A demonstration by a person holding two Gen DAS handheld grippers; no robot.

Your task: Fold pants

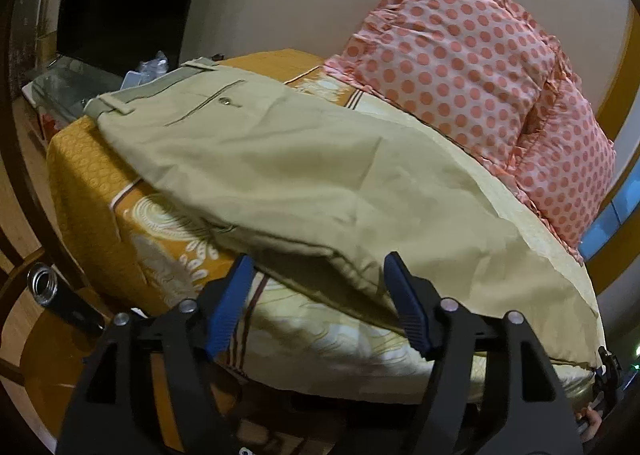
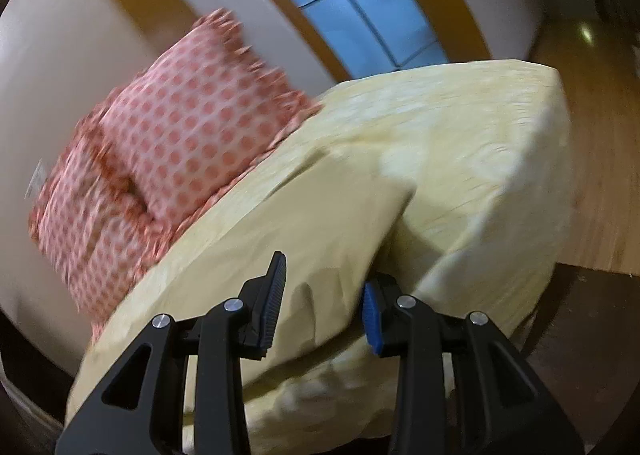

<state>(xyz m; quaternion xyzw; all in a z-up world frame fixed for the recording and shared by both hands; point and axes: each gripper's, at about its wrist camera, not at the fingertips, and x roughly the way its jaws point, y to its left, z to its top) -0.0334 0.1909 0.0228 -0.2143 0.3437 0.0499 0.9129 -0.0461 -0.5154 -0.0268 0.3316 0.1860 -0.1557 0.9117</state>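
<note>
The tan pants (image 1: pixel 280 159) lie flat on the bed (image 1: pixel 92 183), with the waist at the far corner and the legs running to the near edge. The left gripper (image 1: pixel 320 307) is at the near edge with its fingers wide apart, holding nothing. The right gripper (image 2: pixel 324 307) has its fingers around a fold of the pants, but not squeezed tight. Two spotted pink pillows (image 1: pixel 460 67) lean on the wall.

Readable text: none in either view.
Pants (image 1: pixel 280 159): no legible label or brand.
Pillows (image 1: pixel 460 67): polka dots only, no lettering.
</note>
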